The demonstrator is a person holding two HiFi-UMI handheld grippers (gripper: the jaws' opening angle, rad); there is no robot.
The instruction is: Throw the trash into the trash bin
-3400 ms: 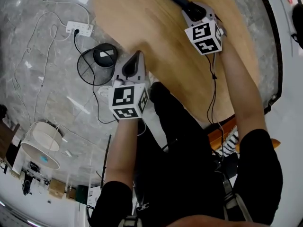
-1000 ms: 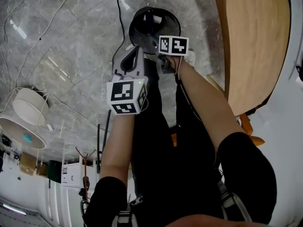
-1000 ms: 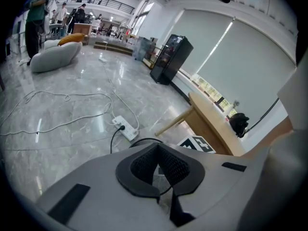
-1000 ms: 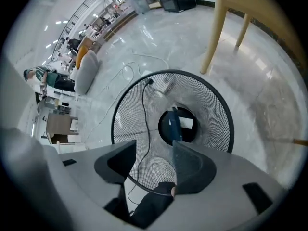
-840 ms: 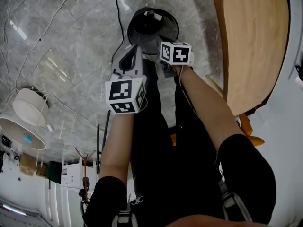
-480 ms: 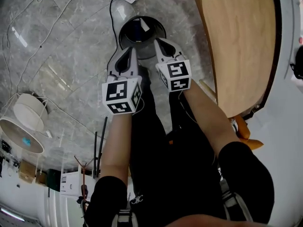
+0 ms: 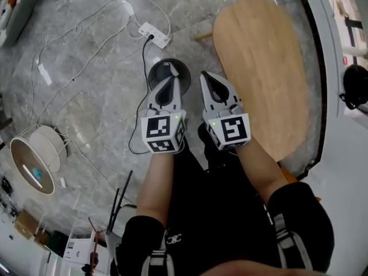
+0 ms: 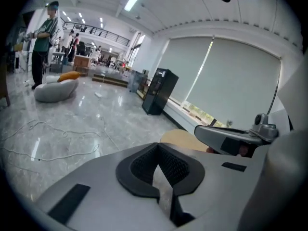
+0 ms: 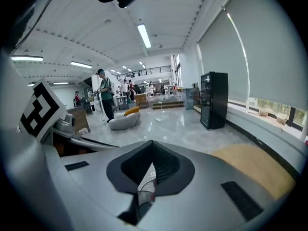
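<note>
The black round trash bin (image 7: 168, 73) stands on the marble floor, with a white scrap (image 7: 167, 68) showing inside it. My left gripper (image 7: 169, 77) hangs above the bin's near side, jaws shut and empty. My right gripper (image 7: 205, 76) is level with it just to the right, between the bin and the wooden table (image 7: 259, 68), also shut with nothing in it. In the left gripper view the left gripper (image 8: 157, 146) points out across the hall. The right gripper (image 9: 152, 143) does the same in the right gripper view. The bin is out of sight in both gripper views.
A white power strip (image 7: 154, 34) and loose cables lie on the floor beyond the bin. A white round lamp (image 7: 31, 157) sits at the left. A black cabinet (image 8: 159, 90), a beanbag (image 8: 57, 88) and a standing person (image 8: 42, 37) are far off.
The right gripper, held open over the bin a second ago, has shut and lifted out. Both grippers have risen side by side, and the bin now looks smaller and farther below.
</note>
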